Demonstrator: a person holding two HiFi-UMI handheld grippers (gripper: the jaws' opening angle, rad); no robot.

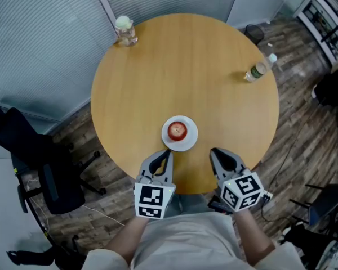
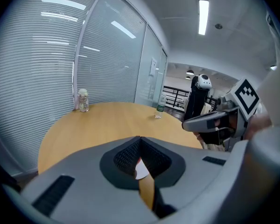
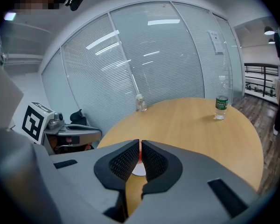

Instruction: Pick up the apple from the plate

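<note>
Round wooden table (image 1: 186,66), mostly bare. At its near edge, left gripper (image 1: 167,153) and right gripper (image 1: 215,151), one per hand, side by side and apart, both tilted downward with tips aimed inward over the near edge toward the plate. Both clenched on nothing: pads together in each gripper view, only a sliver of white and red visible past them. White plate (image 1: 192,143) close to the near edge, between and just beyond the two sets of tips, touched by neither. Red apple (image 1: 177,130) upright at the plate's centre, untouched. Judged step: approach, before any grasp. Next move, probably: open one pair of jaws wide enough for the apple, bring them down either side of it, close, then lift clear without dragging the plate.
</note>
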